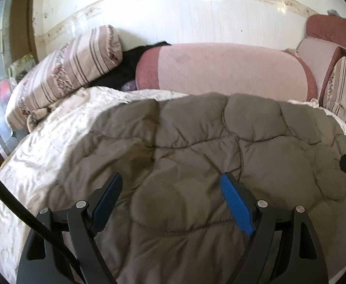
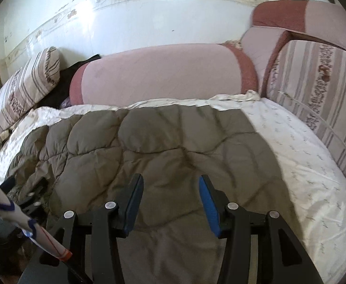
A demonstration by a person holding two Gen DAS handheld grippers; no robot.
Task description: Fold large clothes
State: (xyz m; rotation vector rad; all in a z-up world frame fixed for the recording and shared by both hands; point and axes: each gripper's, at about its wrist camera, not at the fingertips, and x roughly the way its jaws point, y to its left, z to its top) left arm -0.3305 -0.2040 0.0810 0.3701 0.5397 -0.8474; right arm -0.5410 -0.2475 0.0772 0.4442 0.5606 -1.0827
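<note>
A grey-brown quilted jacket (image 1: 196, 156) lies spread across the centre of a bed with a cream sheet (image 1: 42, 146), both the left claw (image 1: 171, 183) and the right claw (image 2: 170, 184) spread wide above it, pinching nothing, a striped pillow (image 1: 64, 71) at upper left and pink bolster (image 1: 225, 68) behind.

One quilted grey-brown garment (image 1: 196, 165) beneath both claws; one white bedsheet (image 2: 303, 165) right of the right claw; one pink bolster (image 1: 220, 68) ahead; two striped cushions, one ahead-left (image 1: 61, 75), one ahead-right (image 2: 315, 82).
</note>
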